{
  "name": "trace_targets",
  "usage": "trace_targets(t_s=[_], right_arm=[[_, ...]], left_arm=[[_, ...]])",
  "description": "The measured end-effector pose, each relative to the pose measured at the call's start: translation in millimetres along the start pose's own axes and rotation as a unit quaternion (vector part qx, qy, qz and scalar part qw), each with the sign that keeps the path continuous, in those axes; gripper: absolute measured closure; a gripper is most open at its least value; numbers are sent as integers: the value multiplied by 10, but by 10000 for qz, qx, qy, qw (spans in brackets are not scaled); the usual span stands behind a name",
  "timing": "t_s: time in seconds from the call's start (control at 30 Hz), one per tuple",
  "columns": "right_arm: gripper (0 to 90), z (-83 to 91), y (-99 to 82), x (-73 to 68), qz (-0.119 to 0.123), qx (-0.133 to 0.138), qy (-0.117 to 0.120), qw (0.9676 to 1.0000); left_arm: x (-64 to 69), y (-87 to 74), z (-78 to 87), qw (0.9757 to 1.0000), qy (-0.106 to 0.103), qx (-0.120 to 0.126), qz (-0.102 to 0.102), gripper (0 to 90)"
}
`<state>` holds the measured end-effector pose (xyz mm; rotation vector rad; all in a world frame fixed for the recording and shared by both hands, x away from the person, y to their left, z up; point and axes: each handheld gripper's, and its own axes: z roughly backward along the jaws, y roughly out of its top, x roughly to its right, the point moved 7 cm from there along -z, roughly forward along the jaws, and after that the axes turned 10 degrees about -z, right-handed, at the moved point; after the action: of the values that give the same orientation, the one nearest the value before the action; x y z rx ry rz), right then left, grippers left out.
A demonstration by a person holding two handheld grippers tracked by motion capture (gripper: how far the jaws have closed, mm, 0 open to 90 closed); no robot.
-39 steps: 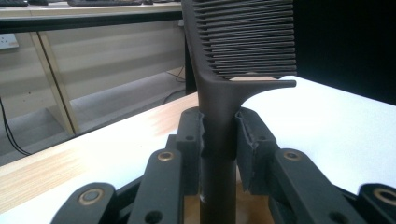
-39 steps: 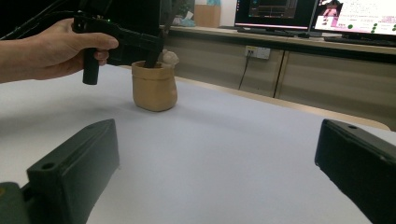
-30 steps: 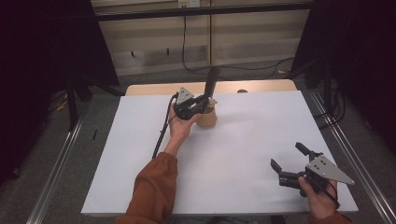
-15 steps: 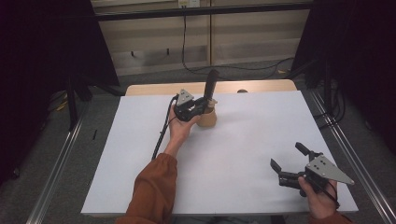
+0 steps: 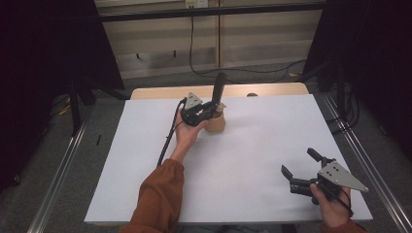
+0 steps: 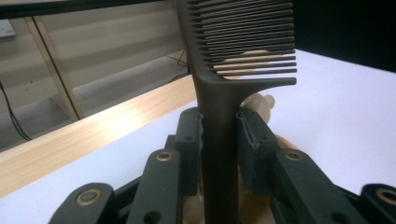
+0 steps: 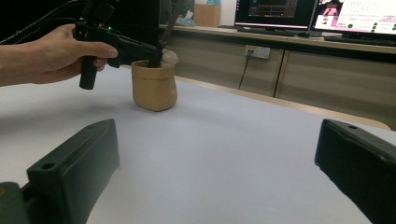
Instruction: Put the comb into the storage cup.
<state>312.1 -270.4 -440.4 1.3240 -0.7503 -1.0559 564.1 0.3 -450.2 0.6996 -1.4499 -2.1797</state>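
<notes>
Here, left gripper [image 5: 210, 109] clamped on the handle of a black plastic wide-toothed comb [image 6: 219, 121], upright over a small tan pouch-like holder [image 5: 215, 123] at the far side of the white table [image 5: 252, 145]. Right gripper [image 5: 302, 171] wide apart, holding nothing, near the front right. No readable writing; comb teeth clear from the left gripper view, monitors [image 7: 355, 16] from the right gripper view.

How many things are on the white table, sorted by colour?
Black: 1, the comb standing in the pot, clamped by the left gripper
Tan: 1, the pot
Pale: 1, a rounded thing in the pot
Total: 3
</notes>
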Motion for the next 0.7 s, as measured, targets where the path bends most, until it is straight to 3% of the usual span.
trace_targets(t_s=[0.17, 0.37, 0.43, 0.63, 0.7], right_arm=[[0, -2, -2, -1, -17, -11, 5, 10000], [0, 0, -1, -1, -13, -7, 6, 10000], [0, -1, -2, -1, -13, -12, 10, 10000], [0, 1, 0, -1, -4, -6, 2, 10000], [0, 4, -1, 0, 1, -16, -1, 10000]], left_arm=[[2, 0, -3, 10000, -84, 0, 48, 714], [-43, 11, 17, 9999, 54, 12, 99, 674], [-35, 13, 19, 10000, -7, 24, 95, 672], [-17, 22, 35, 9999, 29, -24, 95, 564], [-3, 58, 56, 9999, 71, 68, 118, 512]])
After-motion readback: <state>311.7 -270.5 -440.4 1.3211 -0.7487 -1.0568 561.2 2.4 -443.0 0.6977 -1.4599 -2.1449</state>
